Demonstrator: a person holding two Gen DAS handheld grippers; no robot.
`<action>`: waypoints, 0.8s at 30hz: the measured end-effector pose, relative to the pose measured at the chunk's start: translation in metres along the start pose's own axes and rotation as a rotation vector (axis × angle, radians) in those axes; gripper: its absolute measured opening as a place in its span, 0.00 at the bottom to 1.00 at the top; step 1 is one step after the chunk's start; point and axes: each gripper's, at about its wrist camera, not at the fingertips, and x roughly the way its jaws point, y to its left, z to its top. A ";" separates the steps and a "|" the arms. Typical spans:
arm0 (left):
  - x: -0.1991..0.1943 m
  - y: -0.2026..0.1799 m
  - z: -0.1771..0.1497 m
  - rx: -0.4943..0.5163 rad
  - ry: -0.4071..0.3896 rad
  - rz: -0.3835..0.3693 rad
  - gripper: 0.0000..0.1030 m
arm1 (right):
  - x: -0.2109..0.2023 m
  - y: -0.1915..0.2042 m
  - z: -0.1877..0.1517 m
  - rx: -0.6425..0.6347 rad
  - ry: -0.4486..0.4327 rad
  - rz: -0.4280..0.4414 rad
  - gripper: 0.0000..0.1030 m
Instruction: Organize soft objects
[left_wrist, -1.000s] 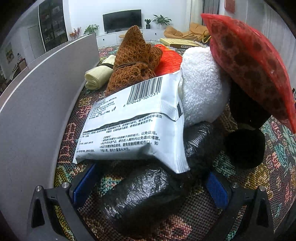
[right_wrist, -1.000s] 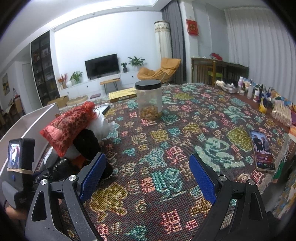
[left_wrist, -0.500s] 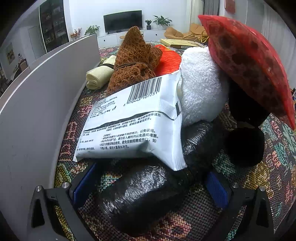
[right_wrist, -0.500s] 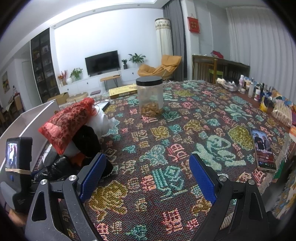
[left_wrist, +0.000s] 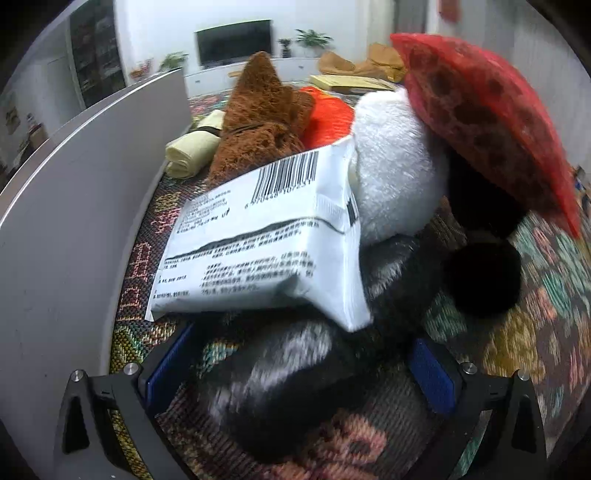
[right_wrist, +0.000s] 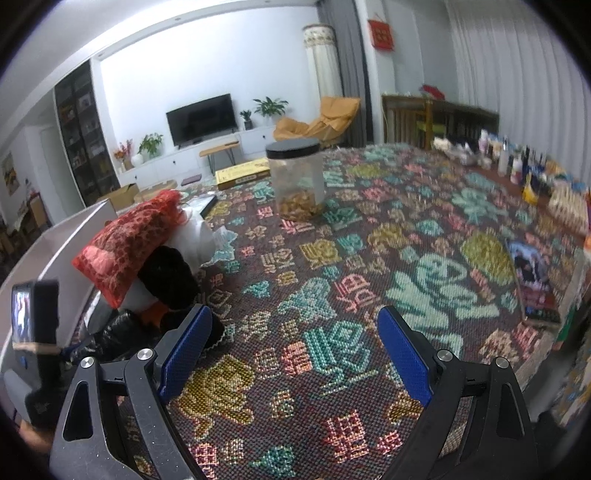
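A black plastic bag (left_wrist: 295, 373) lies on the patterned cloth between the blue pads of my left gripper (left_wrist: 299, 373), which is open around it. A white packet (left_wrist: 266, 240) with a barcode rests on the bag's far end. Behind it a white and black plush toy (left_wrist: 395, 166) lies under a red mesh bag (left_wrist: 480, 110). Further back are a brown knitted piece (left_wrist: 262, 122), something orange (left_wrist: 328, 118) and a cream rolled cloth (left_wrist: 192, 151). My right gripper (right_wrist: 295, 350) hovers open over bare cloth, right of the red mesh bag (right_wrist: 129, 243) and the plush toy (right_wrist: 166, 277).
A grey panel (left_wrist: 74, 203) stands close along the left of the pile. On the patterned tablecloth (right_wrist: 332, 258) are a black-lidded jar (right_wrist: 295, 181), a yellow box (right_wrist: 242, 173), a phone (right_wrist: 532, 280) near the right edge and several bottles (right_wrist: 517, 166) at the far right.
My left gripper has crept forward, so the black bag sits deeper between its fingers; the near part is motion-blurred. The right gripper has barely shifted.
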 end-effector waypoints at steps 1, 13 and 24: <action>0.000 0.003 0.000 0.010 0.000 -0.010 1.00 | 0.002 -0.005 0.000 0.023 0.010 0.011 0.90; -0.005 0.005 -0.009 0.016 -0.018 -0.020 1.00 | 0.083 0.047 0.008 -0.212 0.260 0.189 0.90; -0.006 0.006 -0.011 0.014 -0.020 -0.019 1.00 | 0.121 0.014 0.029 -0.106 0.244 0.252 0.31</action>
